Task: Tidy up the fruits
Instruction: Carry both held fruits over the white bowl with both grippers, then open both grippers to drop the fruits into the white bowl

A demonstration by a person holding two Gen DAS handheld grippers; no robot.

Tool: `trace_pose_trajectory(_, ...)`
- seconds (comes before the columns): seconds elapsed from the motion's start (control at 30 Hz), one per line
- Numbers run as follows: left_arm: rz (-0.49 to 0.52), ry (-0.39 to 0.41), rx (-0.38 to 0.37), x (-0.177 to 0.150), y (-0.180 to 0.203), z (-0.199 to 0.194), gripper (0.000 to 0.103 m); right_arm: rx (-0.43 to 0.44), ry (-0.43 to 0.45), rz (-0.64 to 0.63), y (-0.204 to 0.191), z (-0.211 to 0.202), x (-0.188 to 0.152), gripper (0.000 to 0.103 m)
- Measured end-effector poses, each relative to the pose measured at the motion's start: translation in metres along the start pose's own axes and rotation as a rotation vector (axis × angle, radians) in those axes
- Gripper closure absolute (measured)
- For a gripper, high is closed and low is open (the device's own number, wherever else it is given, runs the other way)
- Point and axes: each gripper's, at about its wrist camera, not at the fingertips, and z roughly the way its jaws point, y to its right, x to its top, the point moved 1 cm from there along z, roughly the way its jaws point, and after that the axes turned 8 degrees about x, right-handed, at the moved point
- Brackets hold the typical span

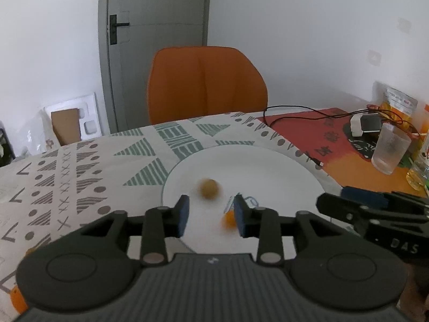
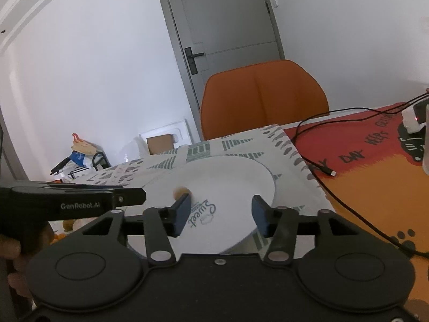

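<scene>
Surface [image 1: 80, 166] draped in a patterned cloth, grey and green marks, soft folds. On it a round, smooth white plate [image 1: 268, 166], print near its close edge. Two small round fruits on the plate: a brownish one [image 1: 209, 187] mid-plate, an orange one [image 1: 228, 218] closer in; both blurred, no long axis discernible. Left hand-held gripper [image 1: 211, 216]: jaws parted, empty, above the plate. Right hand-held gripper [image 2: 221, 214]: jaws apart, nothing gripped.

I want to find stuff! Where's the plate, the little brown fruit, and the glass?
plate [image 1: 268, 166], left wrist view, bare white part near the far rim.
little brown fruit [image 1: 209, 187], left wrist view, middle of the blurred ball.
glass [image 1: 390, 150], left wrist view, ribbed side wall.
</scene>
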Motion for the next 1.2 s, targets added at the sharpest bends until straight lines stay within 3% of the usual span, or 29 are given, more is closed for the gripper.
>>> trace_pose_trajectory(0.27, -0.016, 0.020, 0.070, -0.008, -0.023, -0.023, 0.026, 0.009, 0.027, 0.006, -0.009, -0.008, -0.005, 0.027)
trace_pose_trajectory(0.37, -0.045, 0.043, 0.092, -0.012, -0.035, -0.034, 0.019, 0.023, 0.048, 0.006, -0.014, -0.011, -0.007, 0.021)
trace_pose_trajectory(0.67, -0.107, 0.052, 0.112, -0.023, -0.058, -0.056, 0.015, 0.066, 0.045, -0.007, -0.031, -0.017, -0.010, 0.000)
trace_pose_trajectory(1.07, -0.111, 0.088, 0.139, -0.042, -0.068, -0.088, 0.015, 0.099, 0.023, -0.023, -0.050, -0.025, -0.019, 0.000)
trace_pose_trajectory(1.2, -0.164, 0.058, 0.172, -0.047, -0.077, -0.096, 0.015, 0.108, 0.016, -0.039, -0.059, -0.029, -0.020, 0.000)
